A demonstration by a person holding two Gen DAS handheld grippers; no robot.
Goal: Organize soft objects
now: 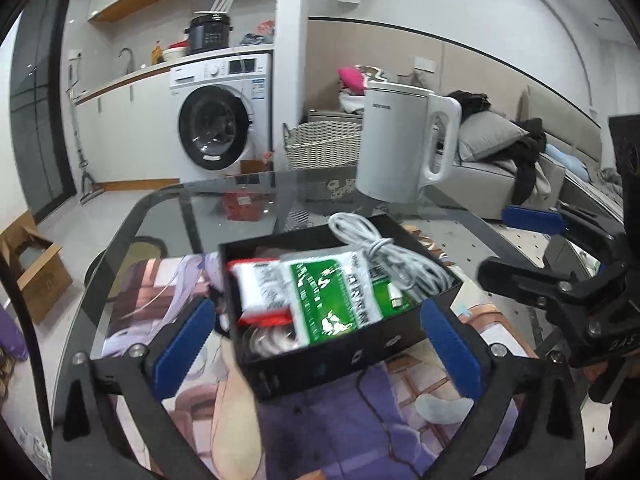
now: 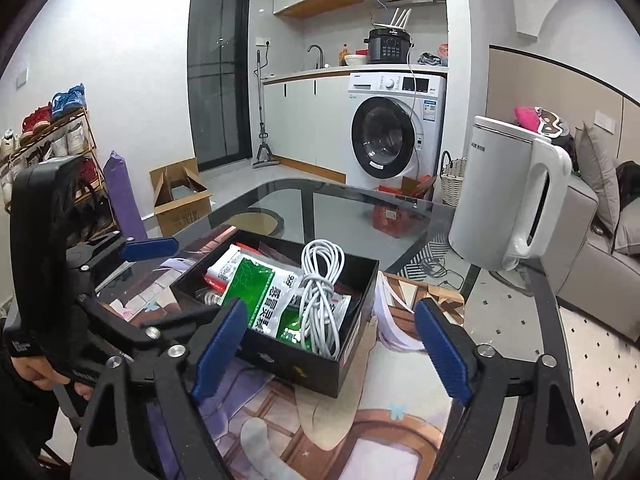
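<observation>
A black open box (image 1: 360, 354) (image 2: 352, 360) sits on the printed mat on the glass table. Inside lie a green sachet (image 1: 332, 300) (image 2: 260, 292), a red-and-white sachet (image 1: 260, 292) (image 2: 224, 270) and a coiled white cable (image 1: 384, 256) (image 2: 322, 292). My left gripper (image 1: 316, 346) is open, its blue pads on either side of the box's near end. My right gripper (image 2: 332, 350) is open and empty, just in front of the box. Each gripper shows at the edge of the other's view.
A white electric kettle (image 1: 404, 144) (image 2: 512, 196) stands on the table behind the box. The glass table edge (image 1: 132, 216) curves at the far left. A wicker basket (image 1: 324, 144), washing machine (image 2: 392, 132) and cardboard box (image 2: 180, 200) stand on the floor beyond.
</observation>
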